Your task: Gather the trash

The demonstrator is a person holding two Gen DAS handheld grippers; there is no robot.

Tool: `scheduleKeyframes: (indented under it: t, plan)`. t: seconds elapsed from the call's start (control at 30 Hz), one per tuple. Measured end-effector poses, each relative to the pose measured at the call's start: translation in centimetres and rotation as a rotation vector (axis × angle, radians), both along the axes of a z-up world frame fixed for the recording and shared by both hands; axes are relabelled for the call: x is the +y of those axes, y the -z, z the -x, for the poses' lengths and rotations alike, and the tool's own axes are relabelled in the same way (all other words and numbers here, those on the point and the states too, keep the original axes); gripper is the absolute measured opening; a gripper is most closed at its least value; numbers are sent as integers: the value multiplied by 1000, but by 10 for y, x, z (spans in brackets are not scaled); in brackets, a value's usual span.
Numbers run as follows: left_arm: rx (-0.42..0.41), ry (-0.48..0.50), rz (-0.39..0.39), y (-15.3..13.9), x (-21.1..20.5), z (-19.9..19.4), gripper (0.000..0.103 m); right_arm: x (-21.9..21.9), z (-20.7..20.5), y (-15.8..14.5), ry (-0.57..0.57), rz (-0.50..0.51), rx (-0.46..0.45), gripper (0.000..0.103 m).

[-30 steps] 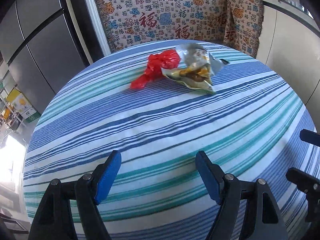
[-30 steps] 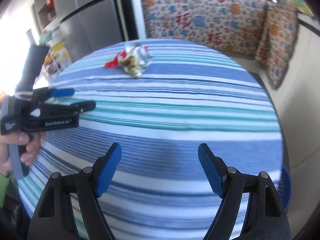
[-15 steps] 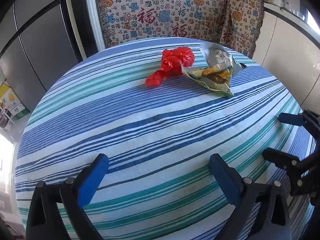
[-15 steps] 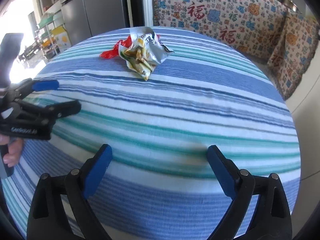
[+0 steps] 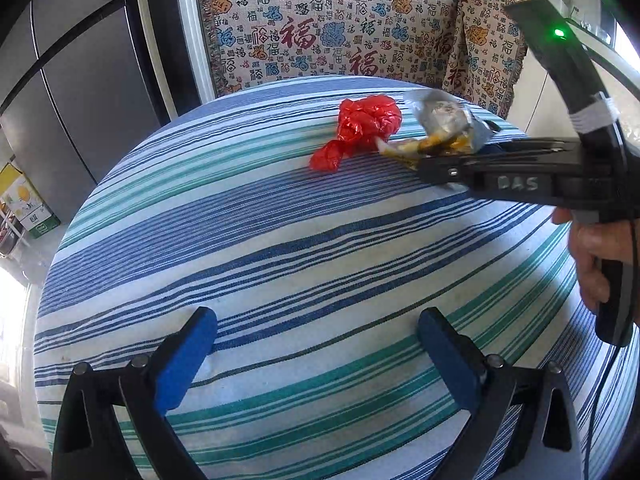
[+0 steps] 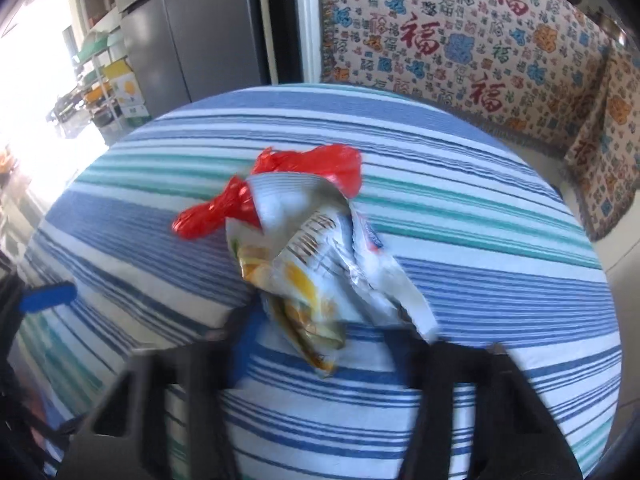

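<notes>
A crumpled silver and yellow snack wrapper (image 6: pixel 316 264) lies on the round striped table (image 6: pixel 500 308), with a red plastic bag (image 6: pixel 320 164) touching its far side. Both also show in the left wrist view, the wrapper (image 5: pixel 444 124) to the right of the red bag (image 5: pixel 364 128). My right gripper (image 6: pixel 324 344) is open and blurred, its fingers on either side of the wrapper's near end. In the left wrist view the right gripper (image 5: pixel 500 160) reaches in from the right to the wrapper. My left gripper (image 5: pixel 316 344) is open and empty over the near part of the table.
A patterned cloth (image 5: pixel 332 28) covers the bench behind the table. A grey fridge (image 5: pixel 76 92) stands at the left, with shelves and boxes (image 6: pixel 116 84) beyond. A white cabinet (image 5: pixel 544 92) is at the right.
My right gripper has moved forward across the table up to the wrapper, which now fills its view. My left gripper has drifted slightly and stays open. The trash has not moved.
</notes>
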State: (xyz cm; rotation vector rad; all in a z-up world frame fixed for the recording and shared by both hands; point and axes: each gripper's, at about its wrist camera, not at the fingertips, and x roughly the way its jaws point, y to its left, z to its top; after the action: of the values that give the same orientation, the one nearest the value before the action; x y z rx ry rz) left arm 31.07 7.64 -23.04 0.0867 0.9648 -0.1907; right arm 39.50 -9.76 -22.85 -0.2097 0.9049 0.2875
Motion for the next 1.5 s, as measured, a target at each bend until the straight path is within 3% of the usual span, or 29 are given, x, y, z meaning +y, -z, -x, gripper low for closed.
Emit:
scheduleKeyframes:
  t: [0.17, 0.27, 0.4, 0.67, 0.7, 0.77, 0.83, 0.97, 1.2, 1.3, 1.37, 1.4, 1.5]
  plan:
    - [14, 10, 1, 0, -2, -10, 103, -40, 35, -3, 67, -14, -14, 38]
    - [25, 38, 10, -1, -6, -34, 103, -66, 76, -4, 102, 12, -45, 38]
    - [13, 69, 86, -1, -15, -84, 103, -81, 113, -2, 139, 17, -82, 39]
    - [16, 200, 4, -6, -71, -143, 101, -77, 108, -4, 168, 40, -94, 40]
    - [9, 211, -9, -6, -77, -144, 98, -78, 107, -4, 170, 33, -92, 41]
    - [4, 239, -33, -4, -87, -143, 55, -80, 106, -3, 172, 29, -91, 41]
    - [11, 241, 14, -4, -88, -137, 43, -80, 107, -2, 174, 31, -92, 41]
    - [7, 179, 22, -7, -79, -102, 43, -82, 106, -2, 183, 24, -92, 41]
    - [27, -22, 81, -14, -31, 8, 43, -84, 108, -2, 197, 12, -92, 42]
    - [5, -79, 95, -18, -20, 38, 45, -75, 123, -1, 190, -23, -86, 43]
    - [6, -102, 92, -18, -18, 44, 66, -64, 134, 1, 165, -39, -84, 45]
    - [6, -108, 89, -16, -18, 44, 72, -58, 138, 2, 157, -34, -83, 49]
    - [4, -114, 37, -10, -21, 41, 77, -49, 140, 5, 139, -1, -69, 82]
